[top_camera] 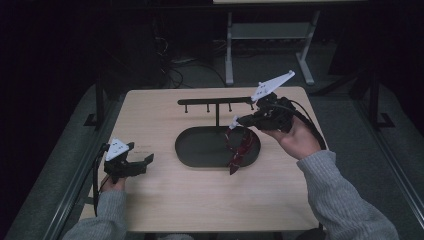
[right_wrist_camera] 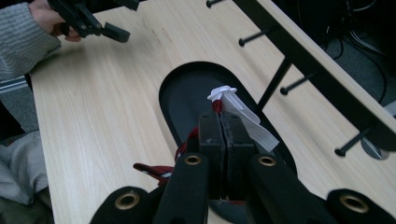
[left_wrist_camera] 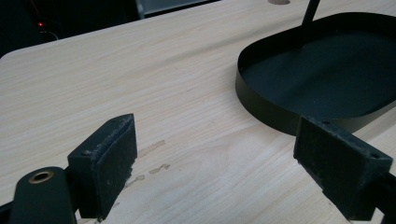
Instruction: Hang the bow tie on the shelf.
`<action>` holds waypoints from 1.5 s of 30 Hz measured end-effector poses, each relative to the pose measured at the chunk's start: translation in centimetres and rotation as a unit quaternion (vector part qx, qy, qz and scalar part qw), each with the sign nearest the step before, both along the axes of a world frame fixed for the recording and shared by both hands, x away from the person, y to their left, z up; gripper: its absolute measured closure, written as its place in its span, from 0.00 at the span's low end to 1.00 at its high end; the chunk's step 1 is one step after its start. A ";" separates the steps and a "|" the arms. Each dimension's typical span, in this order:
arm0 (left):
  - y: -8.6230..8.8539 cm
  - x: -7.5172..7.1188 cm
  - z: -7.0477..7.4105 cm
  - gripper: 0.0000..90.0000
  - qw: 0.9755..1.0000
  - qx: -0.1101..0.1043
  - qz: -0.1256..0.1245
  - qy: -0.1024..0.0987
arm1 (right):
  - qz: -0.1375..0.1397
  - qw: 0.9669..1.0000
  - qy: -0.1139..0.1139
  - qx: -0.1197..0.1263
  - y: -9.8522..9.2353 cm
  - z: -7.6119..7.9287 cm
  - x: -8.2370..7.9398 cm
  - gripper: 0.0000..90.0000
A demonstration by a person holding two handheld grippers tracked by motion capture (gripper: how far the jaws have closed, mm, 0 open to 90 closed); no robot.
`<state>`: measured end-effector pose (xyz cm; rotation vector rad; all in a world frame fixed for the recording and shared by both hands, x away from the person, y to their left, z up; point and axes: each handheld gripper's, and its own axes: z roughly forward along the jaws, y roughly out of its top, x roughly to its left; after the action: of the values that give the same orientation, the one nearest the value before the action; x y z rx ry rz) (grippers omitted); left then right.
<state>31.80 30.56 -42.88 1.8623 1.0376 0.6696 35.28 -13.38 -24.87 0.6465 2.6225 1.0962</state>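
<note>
A black stand with an oval tray base [top_camera: 200, 150] and a crossbar with pegs [top_camera: 215, 101] sits mid-table. My right gripper [top_camera: 243, 120] is shut on a red patterned band with a white tag [top_camera: 241, 145]; the band hangs from the jaws down onto the tray's right end. In the right gripper view the jaws are pressed together on it [right_wrist_camera: 223, 122], with the white tag [right_wrist_camera: 243, 116] sticking out above the tray [right_wrist_camera: 187, 100]. My left gripper [top_camera: 145, 162] rests at the table's left, open and empty. Its pads [left_wrist_camera: 112, 163] stand wide apart near the tray rim [left_wrist_camera: 266, 109].
The wooden table [top_camera: 165, 200] has bare surface in front and to the left of the tray. The crossbar's pegs [right_wrist_camera: 299, 84] jut toward my right gripper. A desk frame [top_camera: 230, 50] and cables lie on the floor beyond the table.
</note>
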 end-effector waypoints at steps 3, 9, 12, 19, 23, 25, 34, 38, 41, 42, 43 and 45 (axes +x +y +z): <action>0.0 0.0 0.0 0.14 1.000 0.001 -0.002 0.001 | 0.002 1.000 -0.004 0.002 0.3 0.3 0.2 0.98; -0.2 0.0 -0.1 0.14 1.000 0.001 -0.005 0.000 | 0.008 1.000 -0.005 0.000 1.4 0.7 0.9 0.98; -0.2 0.0 0.0 0.14 1.000 0.004 -0.007 0.000 | 0.010 1.000 -0.003 0.006 1.8 0.8 1.2 0.98; -0.1 -0.1 0.0 0.14 1.000 0.003 -0.008 0.002 | 0.014 1.000 0.001 -0.003 2.9 1.1 2.4 0.98; 0.0 0.0 0.0 0.14 1.000 0.000 -0.006 0.000 | 0.010 1.000 0.007 0.001 3.1 1.3 3.4 0.98; 0.0 0.0 0.0 0.14 1.000 -0.001 -0.004 0.000 | 0.007 1.000 0.009 0.000 3.2 1.3 3.7 0.98; 0.0 -0.1 0.0 0.14 1.000 -0.003 -0.005 -0.002 | -0.008 1.000 0.022 -0.003 3.0 1.1 5.6 0.98; 0.1 -0.1 0.1 0.14 1.000 -0.005 -0.003 -0.002 | -0.018 0.999 0.032 -0.006 2.8 0.6 6.5 0.98; 0.1 -0.1 0.1 0.14 1.000 -0.004 -0.003 -0.002 | -0.026 0.999 0.040 -0.007 2.6 0.2 7.1 0.98; 0.1 -0.2 0.1 0.14 1.000 -0.003 -0.003 -0.002 | -0.029 0.999 0.043 -0.007 2.5 0.1 7.3 0.98; 0.1 -0.2 0.1 0.14 1.000 -0.004 -0.003 -0.004 | -0.031 0.999 0.044 -0.007 2.5 0.0 7.5 0.98; 0.1 -0.2 0.1 0.14 1.000 -0.005 -0.003 -0.004 | -0.038 0.998 0.050 -0.008 2.4 -0.4 8.0 0.98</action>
<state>31.62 30.69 -42.75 1.8525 1.0274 0.6679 43.28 -11.02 -25.26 0.8113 2.6618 1.0458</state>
